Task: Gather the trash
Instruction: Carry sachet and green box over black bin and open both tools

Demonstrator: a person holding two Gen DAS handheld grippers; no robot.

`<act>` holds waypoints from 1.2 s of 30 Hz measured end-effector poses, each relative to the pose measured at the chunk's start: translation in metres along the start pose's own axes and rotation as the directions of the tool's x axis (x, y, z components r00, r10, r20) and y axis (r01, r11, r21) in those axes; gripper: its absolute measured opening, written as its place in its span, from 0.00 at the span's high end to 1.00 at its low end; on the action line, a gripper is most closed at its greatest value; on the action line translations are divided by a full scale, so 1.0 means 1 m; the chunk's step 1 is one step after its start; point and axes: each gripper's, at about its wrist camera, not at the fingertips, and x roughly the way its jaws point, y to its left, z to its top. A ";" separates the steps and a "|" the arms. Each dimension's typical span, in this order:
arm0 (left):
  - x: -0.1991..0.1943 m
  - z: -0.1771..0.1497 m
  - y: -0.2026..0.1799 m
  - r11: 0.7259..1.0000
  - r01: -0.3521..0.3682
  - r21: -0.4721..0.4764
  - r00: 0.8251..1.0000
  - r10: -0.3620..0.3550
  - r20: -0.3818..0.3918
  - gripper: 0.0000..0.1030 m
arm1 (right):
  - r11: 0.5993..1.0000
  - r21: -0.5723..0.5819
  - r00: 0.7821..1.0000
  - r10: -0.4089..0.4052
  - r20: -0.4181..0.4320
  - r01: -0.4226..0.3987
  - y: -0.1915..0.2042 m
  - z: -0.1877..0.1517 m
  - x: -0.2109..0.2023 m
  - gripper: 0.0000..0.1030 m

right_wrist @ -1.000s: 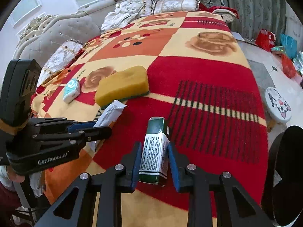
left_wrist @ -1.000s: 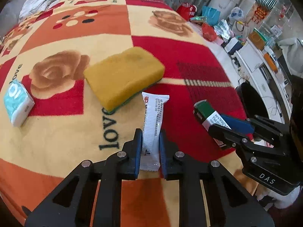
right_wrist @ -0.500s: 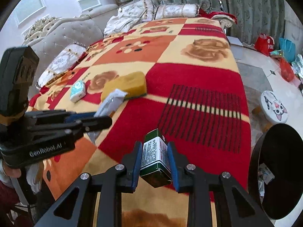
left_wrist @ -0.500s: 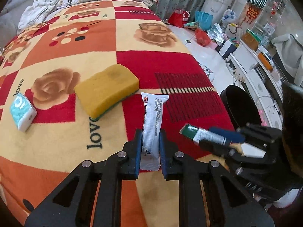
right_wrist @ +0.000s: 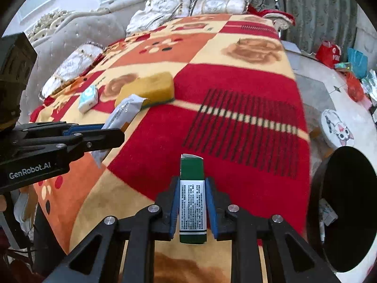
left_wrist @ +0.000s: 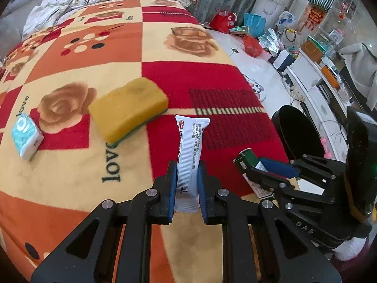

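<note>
White wrapper [left_wrist: 189, 146]: squeezed tight in the left gripper [left_wrist: 187, 188], up off the blanket [left_wrist: 70, 176].
Green box [right_wrist: 192, 202]: squeezed in the right gripper [right_wrist: 192, 210], whose jaws have just closed tighter on it.
Black bin [right_wrist: 348, 207]: just beside the blanket's edge.
Yellow sponge [left_wrist: 128, 112]: lying on the blanket.
Tissue pack [left_wrist: 27, 136]: on the blanket near the sponge.

Black linkage grippers [left_wrist: 187, 188], blue pads, silver screws, white lettering
</note>
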 end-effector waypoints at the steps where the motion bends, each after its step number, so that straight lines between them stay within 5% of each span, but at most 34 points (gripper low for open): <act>1: 0.000 0.001 -0.004 1.000 0.003 0.004 1.000 -0.003 0.002 0.86 | 1.000 0.008 1.000 -0.001 0.008 0.000 -0.004 0.000 -0.004 0.80; 19: 0.009 0.029 -0.096 0.989 0.072 0.129 0.997 -0.074 0.010 0.86 | 0.985 0.165 0.988 -0.073 0.135 0.050 -0.079 -0.006 -0.076 0.80; 36: 0.051 0.049 -0.177 0.963 0.178 0.204 0.984 -0.170 -0.056 0.86 | 0.931 0.336 0.970 -0.199 0.136 0.144 -0.170 -0.031 -0.105 0.80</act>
